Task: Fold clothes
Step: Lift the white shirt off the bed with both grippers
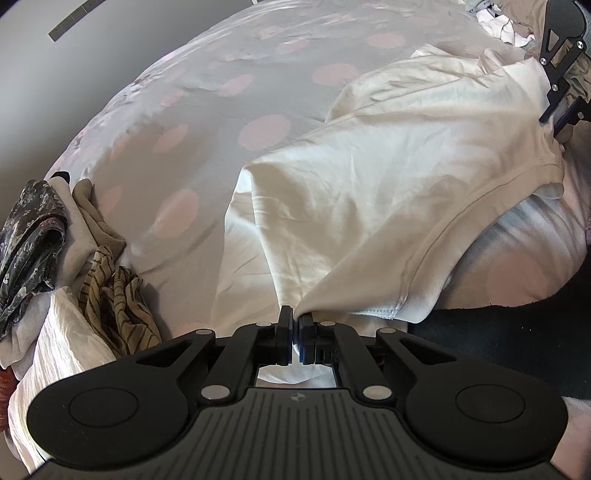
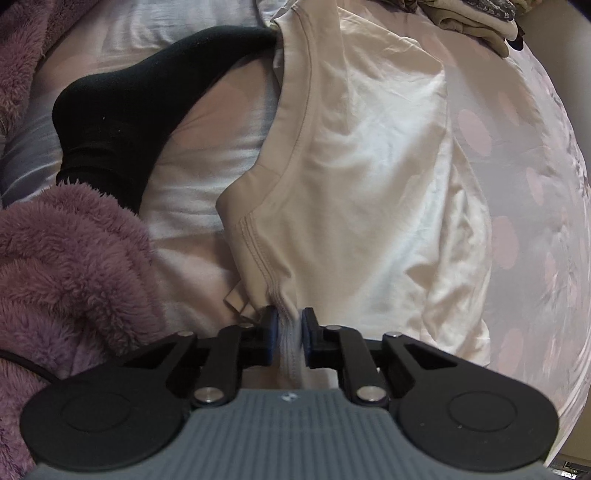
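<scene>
A cream-white T-shirt (image 1: 399,155) lies spread on a grey bedcover with pink dots (image 1: 207,122). My left gripper (image 1: 296,325) is shut on one corner of the shirt's edge and lifts it a little. My right gripper (image 2: 288,328) is shut on the shirt (image 2: 369,166) at a stitched seam near its edge. The right gripper also shows at the far right of the left wrist view (image 1: 557,107), at the shirt's other end. The shirt's hem is stretched between the two grippers.
A pile of clothes (image 1: 55,236) lies at the left: camouflage, striped olive and white pieces. More crumpled laundry (image 1: 498,22) lies at the far end. A foot in a black sock (image 2: 147,96) and a purple fleece robe (image 2: 66,266) are left of the right gripper.
</scene>
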